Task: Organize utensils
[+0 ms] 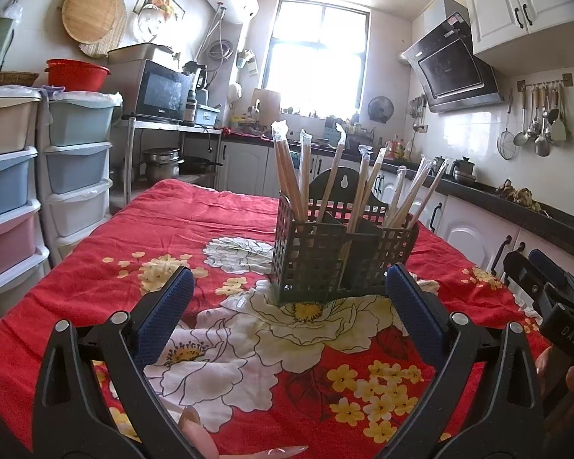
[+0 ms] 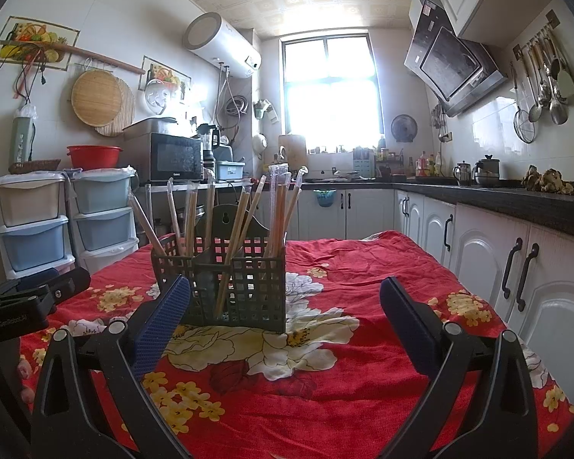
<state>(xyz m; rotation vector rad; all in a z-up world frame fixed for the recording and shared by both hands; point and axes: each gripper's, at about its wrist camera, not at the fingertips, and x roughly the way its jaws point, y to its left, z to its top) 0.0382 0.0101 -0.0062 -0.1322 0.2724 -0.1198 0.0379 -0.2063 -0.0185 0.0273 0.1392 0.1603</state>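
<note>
Dark green plastic lattice forms the utensil caddy [image 1: 340, 256], which stands upright on the red floral tablecloth [image 1: 210, 229] and serves here as the landmark. Wrapped chopsticks [image 1: 287, 176] lean at loose angles in its compartments, their plastic sleeves poking well above the rim.

The left gripper [image 1: 289, 302] hovers just in front of the caddy with its blue-padded fingers spread wide and nothing between them. The right gripper [image 2: 285, 313] sits in front of the caddy and a little to its right, equally wide open and empty. No chopsticks are visible on the cloth around the caddy, so the sorting looks close to finished.

The risks, as I judge them:
- The caddy looks light and top-heavy, so a finger brushing its wall or a leaning chopstick could tip it.
- The cloth is rumpled, so a push could slide or rock the base.
- The slick wrappers might slip through the pads if one stick is pinched high.
</note>
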